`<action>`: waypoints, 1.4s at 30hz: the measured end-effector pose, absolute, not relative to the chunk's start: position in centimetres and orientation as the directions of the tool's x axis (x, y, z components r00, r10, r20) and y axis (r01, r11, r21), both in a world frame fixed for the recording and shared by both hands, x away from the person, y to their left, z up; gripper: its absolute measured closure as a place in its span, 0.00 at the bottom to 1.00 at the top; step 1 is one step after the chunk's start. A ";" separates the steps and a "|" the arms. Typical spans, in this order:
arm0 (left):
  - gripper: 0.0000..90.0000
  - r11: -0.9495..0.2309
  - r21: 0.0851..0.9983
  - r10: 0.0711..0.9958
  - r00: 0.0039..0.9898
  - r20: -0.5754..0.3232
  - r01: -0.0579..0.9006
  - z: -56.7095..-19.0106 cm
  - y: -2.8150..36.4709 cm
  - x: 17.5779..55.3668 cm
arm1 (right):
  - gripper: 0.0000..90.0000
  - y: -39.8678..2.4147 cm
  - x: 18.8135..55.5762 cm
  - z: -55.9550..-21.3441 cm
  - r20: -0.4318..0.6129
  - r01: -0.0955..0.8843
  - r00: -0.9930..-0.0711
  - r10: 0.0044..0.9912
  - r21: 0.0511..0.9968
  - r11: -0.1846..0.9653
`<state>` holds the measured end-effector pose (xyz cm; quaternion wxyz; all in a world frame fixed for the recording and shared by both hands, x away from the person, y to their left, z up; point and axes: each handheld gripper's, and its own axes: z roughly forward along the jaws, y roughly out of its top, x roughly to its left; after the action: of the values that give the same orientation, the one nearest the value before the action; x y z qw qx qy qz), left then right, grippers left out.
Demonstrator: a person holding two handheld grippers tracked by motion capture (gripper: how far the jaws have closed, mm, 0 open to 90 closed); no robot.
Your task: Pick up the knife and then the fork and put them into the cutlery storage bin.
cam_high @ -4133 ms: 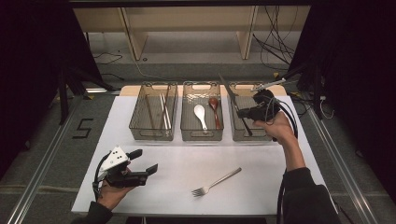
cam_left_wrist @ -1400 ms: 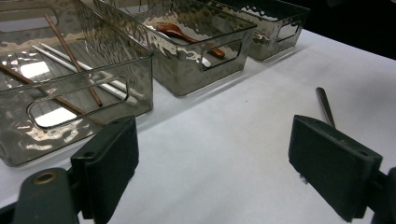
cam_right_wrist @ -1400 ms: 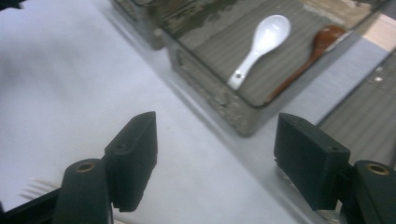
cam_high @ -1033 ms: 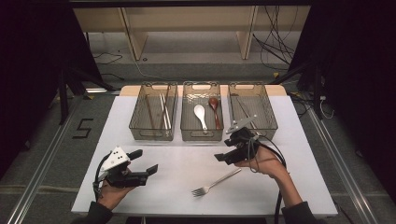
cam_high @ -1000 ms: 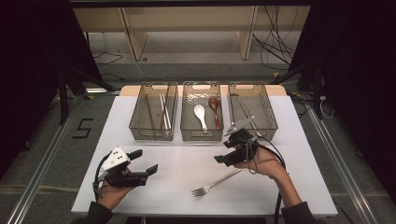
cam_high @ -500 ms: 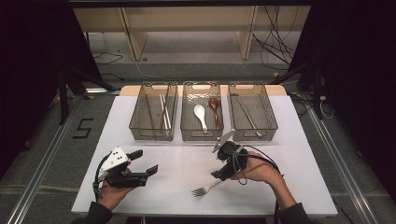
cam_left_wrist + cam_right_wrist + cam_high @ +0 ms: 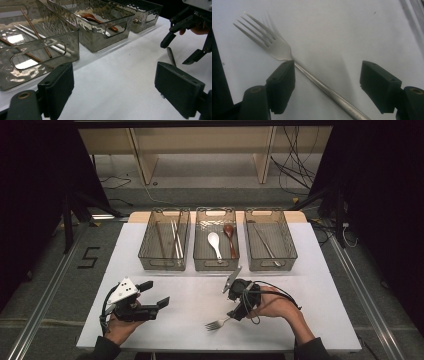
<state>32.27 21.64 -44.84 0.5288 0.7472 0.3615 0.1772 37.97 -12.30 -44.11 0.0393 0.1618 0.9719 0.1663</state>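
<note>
Straddling the fork [image 7: 287, 53], the right gripper [image 7: 327, 87] stands open, one pad at the neck, nothing clamped. Fork lies flat on the bench [image 7: 320, 285], near its front edge, handle slanting across the gap between the pads, tines away from the gripper. Left gripper [image 7: 150, 296], open and empty, sits well apart. Handle end is cut off in the right gripper view; pad contact cannot be confirmed.

On the bench [image 7: 320, 285], three bins sit in a row at twelve o'clock: chopsticks [image 7: 175, 239] in the nine-o'clock bin [image 7: 164, 240], spoons [image 7: 215, 245] in the middle bin [image 7: 215, 240]. The fork [image 7: 216, 324] lies at six o'clock.
</note>
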 end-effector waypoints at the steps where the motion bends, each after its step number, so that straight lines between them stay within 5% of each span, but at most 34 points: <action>1: 0.17 -0.179 0.918 0.727 0.676 -0.118 0.353 -44.8 21.6 32.3 | 0.34 -12.2 37.9 -44.2 -0.025 0.296 -0.946 0.322 0.332 0.896; 42: 0.17 -0.182 0.917 0.725 0.679 -0.118 0.354 -44.9 21.5 32.2 | 0.71 -11.4 37.7 -45.6 -0.015 0.192 -0.980 0.196 0.137 0.972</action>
<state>32.24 21.51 -44.86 0.5282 0.7486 0.3604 0.1754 37.68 -11.38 -45.56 0.0144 0.0979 0.9928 0.0678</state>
